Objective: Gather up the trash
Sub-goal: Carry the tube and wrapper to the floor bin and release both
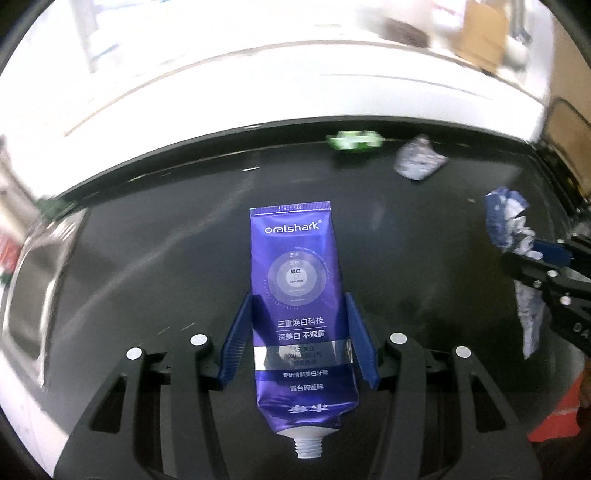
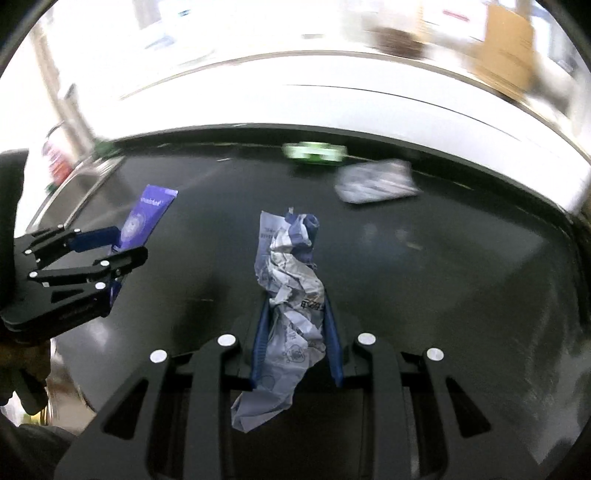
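Observation:
My left gripper (image 1: 298,301) is shut on a purple Oralshark toothpaste tube (image 1: 299,288), held above the black table (image 1: 147,266) with its capless nozzle toward the camera. My right gripper (image 2: 295,301) is shut on a crumpled blue-and-white wrapper (image 2: 291,295), also lifted. The wrapper shows in the left wrist view (image 1: 513,225) at the right, held by the right gripper (image 1: 532,254). The tube (image 2: 144,218) and left gripper (image 2: 118,254) show at the left of the right wrist view.
A green packet (image 1: 354,141) (image 2: 314,151) and a crumpled grey-white wrapper (image 1: 419,158) (image 2: 375,181) lie near the table's far edge. A metal sink (image 1: 33,280) sits left. Cardboard boxes (image 1: 480,33) stand on the white floor beyond. An orange object (image 1: 561,413) is lower right.

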`<move>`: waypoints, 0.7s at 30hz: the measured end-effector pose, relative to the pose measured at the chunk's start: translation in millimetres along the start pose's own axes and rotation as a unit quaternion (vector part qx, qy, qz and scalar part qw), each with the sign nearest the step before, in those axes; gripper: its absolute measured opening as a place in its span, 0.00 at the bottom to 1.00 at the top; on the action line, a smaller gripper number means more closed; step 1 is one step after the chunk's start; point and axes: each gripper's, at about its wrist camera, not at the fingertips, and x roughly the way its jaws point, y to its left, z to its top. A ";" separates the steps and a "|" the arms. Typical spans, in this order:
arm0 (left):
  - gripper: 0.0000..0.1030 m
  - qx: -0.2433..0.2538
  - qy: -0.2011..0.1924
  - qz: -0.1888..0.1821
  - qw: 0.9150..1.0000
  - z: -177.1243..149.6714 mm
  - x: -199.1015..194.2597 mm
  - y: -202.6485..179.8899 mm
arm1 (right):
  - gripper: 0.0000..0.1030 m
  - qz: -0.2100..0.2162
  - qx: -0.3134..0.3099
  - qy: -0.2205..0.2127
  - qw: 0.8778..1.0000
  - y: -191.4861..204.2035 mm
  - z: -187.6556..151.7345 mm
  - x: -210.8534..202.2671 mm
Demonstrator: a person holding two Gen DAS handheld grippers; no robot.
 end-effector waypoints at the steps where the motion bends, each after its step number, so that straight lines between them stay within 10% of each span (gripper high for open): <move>1: 0.49 -0.015 -0.003 0.013 1.000 -11.2 -7.4 15.6 | 0.27 0.013 -0.015 0.003 1.000 16.6 4.8 3.4; 11: 0.49 -0.136 0.008 0.109 0.985 -104.9 -72.8 146.4 | 0.27 0.121 -0.150 0.031 0.981 177.9 24.1 26.2; 21: 0.49 -0.266 0.042 0.175 0.947 -213.2 -119.5 234.3 | 0.27 0.222 -0.268 0.069 0.935 335.4 -2.0 28.3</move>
